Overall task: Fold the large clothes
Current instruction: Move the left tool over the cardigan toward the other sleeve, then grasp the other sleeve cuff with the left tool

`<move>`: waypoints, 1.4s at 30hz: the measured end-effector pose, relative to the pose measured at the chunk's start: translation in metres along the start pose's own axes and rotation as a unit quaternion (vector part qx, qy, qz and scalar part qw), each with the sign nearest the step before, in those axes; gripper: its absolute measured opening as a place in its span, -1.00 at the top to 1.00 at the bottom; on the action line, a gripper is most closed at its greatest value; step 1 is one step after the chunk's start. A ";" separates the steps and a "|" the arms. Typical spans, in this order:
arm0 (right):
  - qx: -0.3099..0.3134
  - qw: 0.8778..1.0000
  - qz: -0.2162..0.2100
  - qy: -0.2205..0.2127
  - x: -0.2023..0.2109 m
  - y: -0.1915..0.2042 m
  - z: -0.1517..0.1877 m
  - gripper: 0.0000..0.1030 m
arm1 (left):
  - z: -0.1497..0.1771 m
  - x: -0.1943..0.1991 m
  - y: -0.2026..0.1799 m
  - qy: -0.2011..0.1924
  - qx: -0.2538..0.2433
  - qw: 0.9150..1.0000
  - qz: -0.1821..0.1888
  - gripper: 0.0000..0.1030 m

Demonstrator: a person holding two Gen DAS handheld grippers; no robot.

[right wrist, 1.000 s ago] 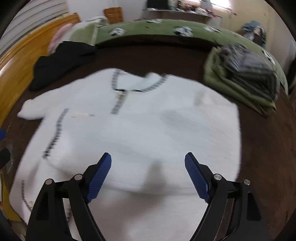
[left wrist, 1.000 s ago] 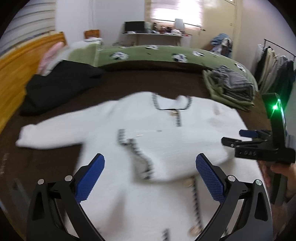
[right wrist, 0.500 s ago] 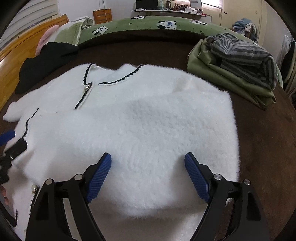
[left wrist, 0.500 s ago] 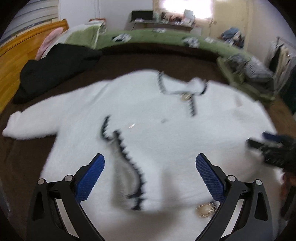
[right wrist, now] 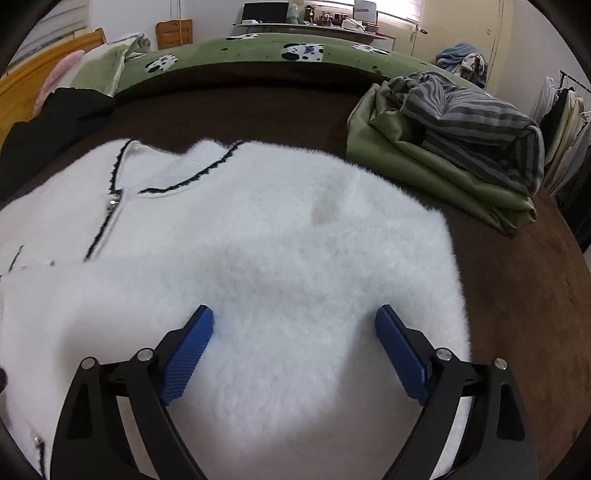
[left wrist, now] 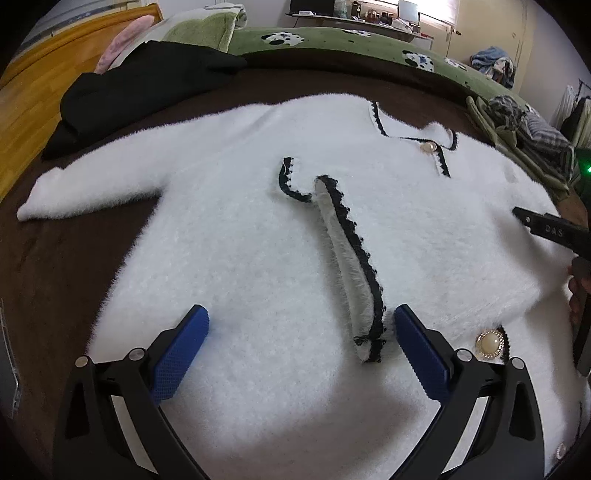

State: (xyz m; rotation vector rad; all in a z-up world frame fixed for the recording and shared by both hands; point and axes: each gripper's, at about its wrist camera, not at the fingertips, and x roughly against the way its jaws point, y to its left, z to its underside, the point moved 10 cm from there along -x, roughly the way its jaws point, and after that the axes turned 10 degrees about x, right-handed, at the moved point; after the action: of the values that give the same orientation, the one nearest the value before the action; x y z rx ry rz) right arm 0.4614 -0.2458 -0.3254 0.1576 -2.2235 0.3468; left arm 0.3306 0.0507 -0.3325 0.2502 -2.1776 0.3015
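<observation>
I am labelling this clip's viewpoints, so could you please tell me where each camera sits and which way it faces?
Left wrist: on the left gripper, angled down over the white cardigan; its open jaws show, the right gripper at the right edge.
Right wrist: on the right gripper, angled down at the cardigan's right half; open jaws show.
Shared: cardigan, folded clothes pile, black garment.

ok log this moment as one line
stage: pre-grasp | left gripper: open above white cardigan | right gripper: open, jaws just widened, nothing between | sleeve: unfolded | bed

wooden headboard (left wrist: 33,85), cluttered shelf (right wrist: 314,26), cream door (right wrist: 461,26)
</observation>
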 end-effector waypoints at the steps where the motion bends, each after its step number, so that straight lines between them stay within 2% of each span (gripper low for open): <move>1: 0.000 1.000 0.001 -0.002 0.000 0.000 0.000 -0.74 | 0.001 0.001 0.000 -0.001 0.000 1.000 0.000 -0.89; 12: -0.003 1.000 0.002 -0.015 0.003 0.000 0.000 -0.75 | -0.002 0.000 -0.001 -0.001 0.013 1.000 0.000 -0.88; 15: -0.009 0.999 0.018 -0.043 0.018 -0.002 -0.005 -0.75 | -0.012 0.011 -0.001 -0.010 0.010 1.000 0.012 -0.88; 18: -0.043 0.995 0.009 -0.091 0.048 -0.003 -0.014 -0.75 | -0.032 0.027 0.004 -0.030 0.006 0.999 0.013 -0.88; 21: -0.069 0.991 -0.007 -0.114 0.071 0.001 -0.025 -0.75 | -0.058 0.045 0.025 -0.049 0.025 0.998 0.018 -0.88; 27: -0.053 0.989 -0.027 -0.134 0.096 0.034 -0.049 -0.75 | -0.104 0.064 0.108 -0.076 0.061 0.995 -0.014 -0.88; 31: -0.031 0.989 -0.038 -0.139 0.102 0.067 -0.057 -0.75 | -0.119 0.056 0.181 -0.070 0.124 0.990 -0.023 -0.88; 33: -0.022 0.988 -0.045 -0.143 0.103 0.084 -0.058 -0.75 | -0.123 0.043 0.226 -0.061 0.167 0.983 -0.039 -0.87; 36: -0.007 0.988 -0.053 -0.143 0.100 0.105 -0.059 -0.75 | -0.127 0.030 0.273 -0.065 0.197 0.976 -0.061 -0.87; 38: 0.007 0.988 -0.059 -0.141 0.098 0.120 -0.059 -0.75 | -0.128 0.016 0.310 -0.065 0.244 0.966 -0.055 -0.87; 40: 0.019 0.988 -0.066 -0.140 0.097 0.131 -0.057 -0.75 | -0.130 0.010 0.338 -0.074 0.278 0.956 -0.064 -0.87; 42: 0.030 0.987 -0.068 -0.145 0.099 0.139 -0.054 -0.75 | -0.130 0.002 0.359 -0.076 0.310 0.946 -0.053 -0.87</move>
State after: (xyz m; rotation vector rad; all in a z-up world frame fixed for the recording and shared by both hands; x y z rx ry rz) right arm 0.4074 -0.0962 -0.2431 0.4142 -2.4736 0.3333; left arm 0.3260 0.4316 -0.3015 0.7598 -2.1515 0.9321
